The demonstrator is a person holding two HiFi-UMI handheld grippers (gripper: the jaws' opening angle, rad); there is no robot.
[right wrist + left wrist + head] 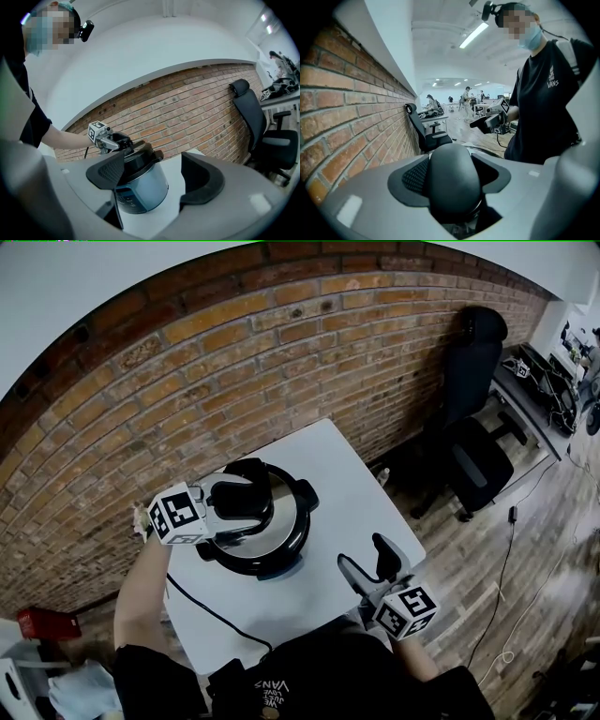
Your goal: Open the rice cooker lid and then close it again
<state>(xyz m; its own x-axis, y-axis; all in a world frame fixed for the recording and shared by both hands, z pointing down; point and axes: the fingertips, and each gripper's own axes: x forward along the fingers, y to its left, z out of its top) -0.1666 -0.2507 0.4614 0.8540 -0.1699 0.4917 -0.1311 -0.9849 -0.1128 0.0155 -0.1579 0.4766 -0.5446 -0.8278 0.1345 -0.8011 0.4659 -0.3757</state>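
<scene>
At the near edge of the square white table (349,486), closest to the person, the right gripper (363,554) hovers over bare tabletop. Its two black jaws are spread apart with nothing between them, and it is clear of the cooker, off to the right. Just beyond, in the middle of the table, stands the round rice cooker (267,563) with a brushed-steel body and its dark domed lid (283,510) on top. The left gripper (242,502) reaches in over the lid from the left. Its jaws are set wide and clamped on the lid's rounded black handle (454,180), which fills the gap between the pads. By my reading the task is at its beginning: the grasp is made but the lid has not come off the pot, so opening and closing both remain. Whether it has been loosened I cannot tell; in the right gripper view it looks slightly tilted on the body, which may be only lens distortion. Only the left gripper view shows the pads against the handle. Only the right gripper view shows the cooker's dark front control panel (125,199). Only the head view shows the thin black cable (217,615) trailing off the table's near side. Behind everything runs a red brick wall (281,362), with a black office chair (473,427) farther off to the right.
</scene>
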